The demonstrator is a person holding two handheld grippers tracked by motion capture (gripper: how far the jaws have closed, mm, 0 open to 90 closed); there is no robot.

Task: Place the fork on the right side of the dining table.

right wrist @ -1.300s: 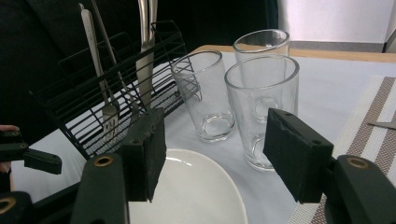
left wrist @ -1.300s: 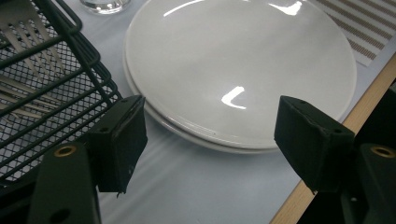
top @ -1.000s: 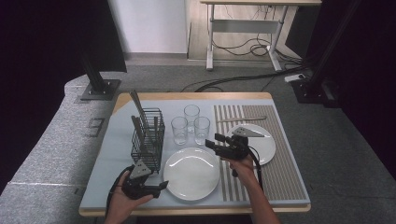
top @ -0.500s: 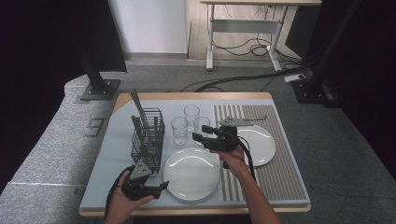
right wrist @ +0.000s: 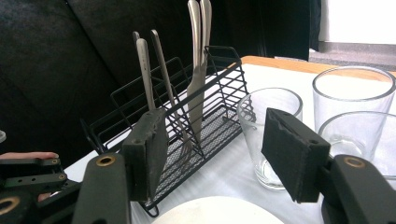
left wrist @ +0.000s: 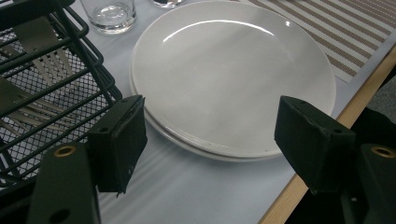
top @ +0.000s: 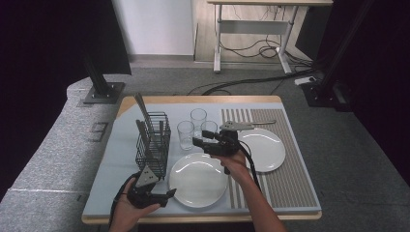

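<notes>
Left gripper [top: 170, 192] sits low at the near table edge, jaws wide apart, nothing between the pads. Right ahead of its jaws: white dinner plate [left wrist: 233, 74], round, glossy, looks like two stacked since a second rim shows under the near edge. Plate is just beyond the pads, not touching them.

To that gripper's left, touching distance: black wire cutlery basket [left wrist: 51, 84], mesh floor, forks lying against the wire.

Right gripper [top: 199, 138] hovers above the far rim of the same plate, pointing left toward the basket, jaws apart and empty. Between its jaws and further off in the right gripper view: basket [right wrist: 187, 126] with upright steel cutlery [right wrist: 198, 60], handles sticking up past the rim, some leaning. Handles are plain brushed metal; two pairs visible, one near the far end, one nearer.

Just off its right jaw: three clear drinking glasses, nearest glass [right wrist: 270, 135] beside the basket, other two [right wrist: 352, 95] behind it. All empty, upright.

Behind the right hand: second white plate [top: 263, 147] on the striped placemat [top: 290, 179].
</notes>
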